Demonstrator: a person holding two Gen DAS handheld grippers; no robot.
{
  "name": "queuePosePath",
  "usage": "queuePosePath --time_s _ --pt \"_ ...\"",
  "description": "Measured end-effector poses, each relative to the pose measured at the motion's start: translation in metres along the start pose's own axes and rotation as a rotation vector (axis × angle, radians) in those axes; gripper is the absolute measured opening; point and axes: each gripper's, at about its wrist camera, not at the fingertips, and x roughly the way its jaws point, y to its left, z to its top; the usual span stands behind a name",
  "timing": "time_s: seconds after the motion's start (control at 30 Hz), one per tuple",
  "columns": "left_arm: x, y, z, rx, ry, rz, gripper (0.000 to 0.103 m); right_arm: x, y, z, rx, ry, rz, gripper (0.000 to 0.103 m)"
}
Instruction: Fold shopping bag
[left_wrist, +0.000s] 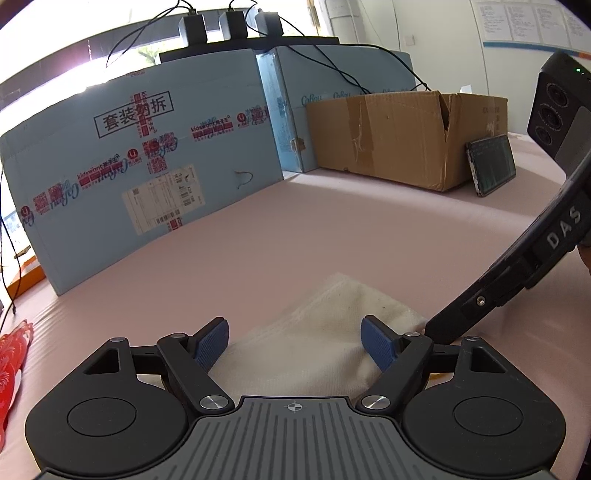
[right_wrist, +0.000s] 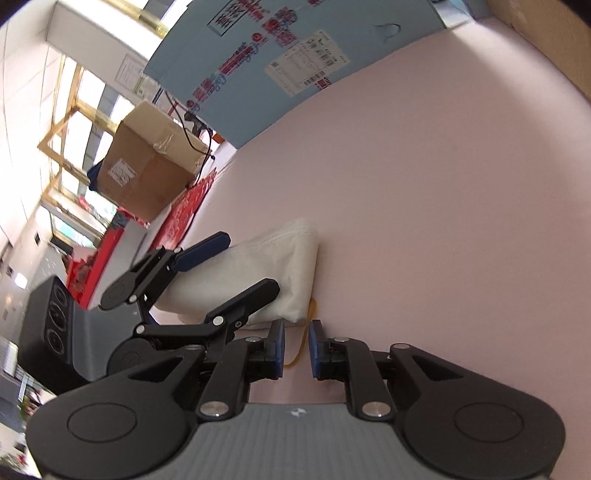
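Bag: the folded cream shopping bag (left_wrist: 325, 332) was laid on the pink table (left_wrist: 332, 229).
Left gripper (left_wrist: 294, 341): held wide over it.
Right gripper (right_wrist: 296, 347): narrowed, nothing clamped.
Writing: "kidswant" was printed on the blue box (left_wrist: 110, 177); "DAS" on the right gripper.

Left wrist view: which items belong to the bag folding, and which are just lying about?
Job:
folded cream shopping bag
left hand-held gripper
right hand-held gripper

Lying about:
brown cardboard box
phone
blue carton
red paper item
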Motion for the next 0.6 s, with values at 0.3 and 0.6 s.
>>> queuePosePath --time_s 0.3,0.6 --pt "-0.001 -0.003 -0.001 0.010 -0.001 0.008 0.081 -0.005 -0.024 -0.017 0.169 -0.080 0.098 0.000" --pt "0.000 0.000 0.000 0.009 0.000 0.000 0.081 -0.014 -0.031 -0.008 0.193 -0.124 0.059 0.000"
